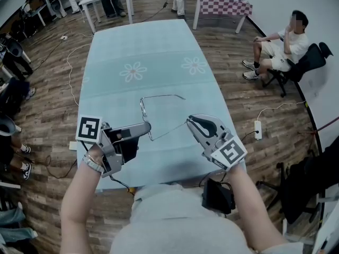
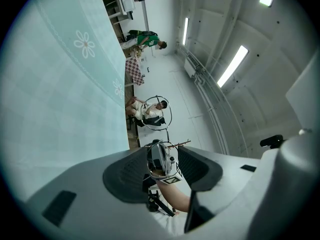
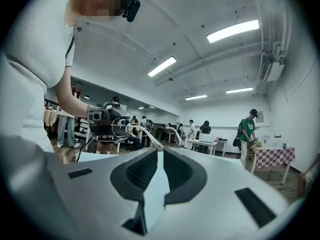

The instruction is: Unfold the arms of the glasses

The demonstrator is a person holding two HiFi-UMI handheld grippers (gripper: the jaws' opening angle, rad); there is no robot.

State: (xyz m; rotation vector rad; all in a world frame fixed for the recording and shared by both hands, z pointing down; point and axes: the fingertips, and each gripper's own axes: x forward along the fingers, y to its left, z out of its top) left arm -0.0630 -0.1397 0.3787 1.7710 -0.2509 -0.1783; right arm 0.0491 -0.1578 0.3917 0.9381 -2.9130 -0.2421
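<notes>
Above the near end of the table [image 1: 132, 41], my right gripper [image 1: 189, 122] pinched the near arm [image 1: 168, 131] at its tip, jaws narrow. My left gripper [image 1: 146, 126] clamped the front of the glasses [image 1: 143, 110]. Farther over the table, the far arm [image 1: 164, 96] stood out too, so I judged the unfolding nearly done.

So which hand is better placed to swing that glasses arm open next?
Right. The right gripper pinches the arm near its tip, so it can likely swing it out, while the left gripper steadies the glasses by a lens.
</notes>
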